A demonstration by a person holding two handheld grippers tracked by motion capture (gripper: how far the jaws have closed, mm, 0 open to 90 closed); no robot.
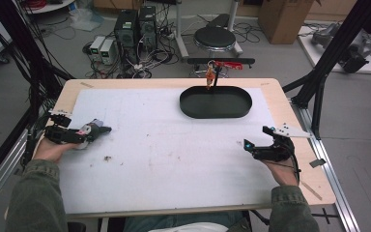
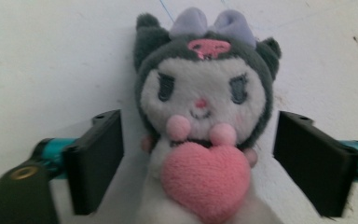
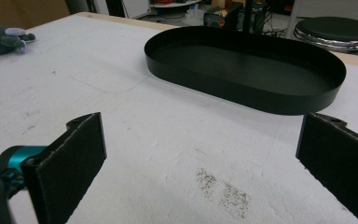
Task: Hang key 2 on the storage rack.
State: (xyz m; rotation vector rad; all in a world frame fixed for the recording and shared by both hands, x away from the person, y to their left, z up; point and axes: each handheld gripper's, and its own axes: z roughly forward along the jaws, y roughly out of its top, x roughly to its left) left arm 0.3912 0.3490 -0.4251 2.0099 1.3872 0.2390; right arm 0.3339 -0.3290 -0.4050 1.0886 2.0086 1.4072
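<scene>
I count one plush toy (image 2: 204,116) on the table (image 1: 174,159), near its left edge. One black oval tray (image 1: 216,102) sits toward the far edge, right of the middle. I have two grippers: the left gripper (image 1: 84,133) by the left edge and the right gripper (image 1: 253,145) by the right edge. Past the far edge I see one round stool (image 1: 215,37) and two computer towers (image 1: 135,26).

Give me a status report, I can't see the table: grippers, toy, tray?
Left hand-held gripper open, straddling plush toy. Right hand-held gripper open, nothing between its jaws. Black tray empty, white mat to it bare.
</scene>
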